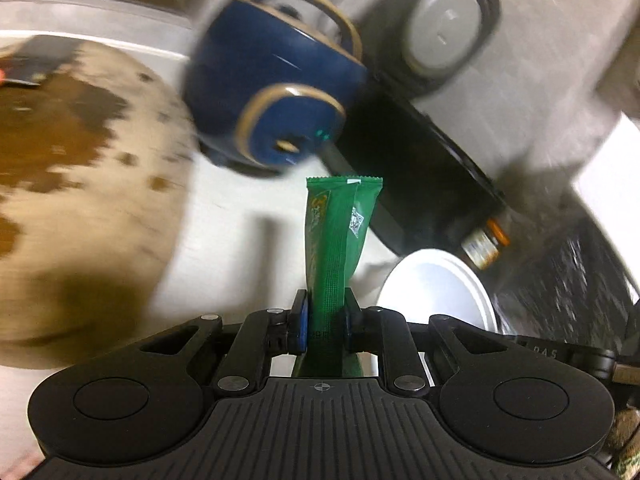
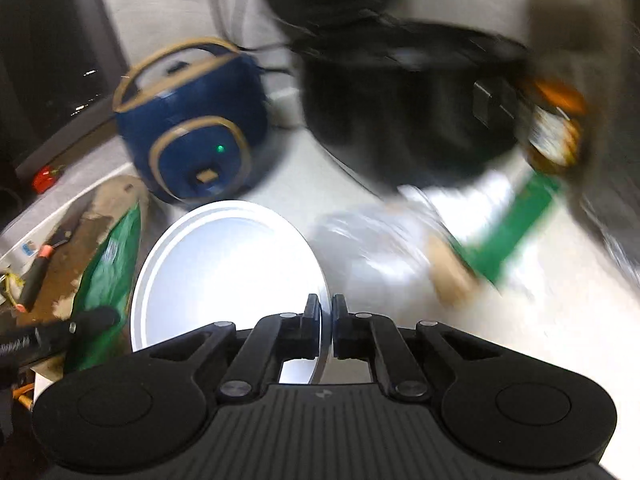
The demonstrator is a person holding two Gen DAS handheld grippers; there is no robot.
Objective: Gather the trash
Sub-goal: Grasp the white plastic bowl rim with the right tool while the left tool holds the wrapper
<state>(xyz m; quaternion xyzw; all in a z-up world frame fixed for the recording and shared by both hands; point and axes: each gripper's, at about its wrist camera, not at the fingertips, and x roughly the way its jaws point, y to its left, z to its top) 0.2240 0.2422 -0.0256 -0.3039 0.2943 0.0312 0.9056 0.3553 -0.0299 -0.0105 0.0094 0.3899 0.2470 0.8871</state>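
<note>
The left gripper point(image 1: 325, 312) clamps a green wrapper point(image 1: 338, 236) upright above the counter point(image 1: 224, 216); the right gripper point(image 2: 326, 322) pinches a white plate point(image 2: 224, 272) by its rim. Two pieces are in hand — another green packet point(image 2: 516, 224) lies far right, uncollected, with nothing binned yet.

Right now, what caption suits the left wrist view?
Left gripper pinches a green wrapper before a blue rice cooker.
</note>
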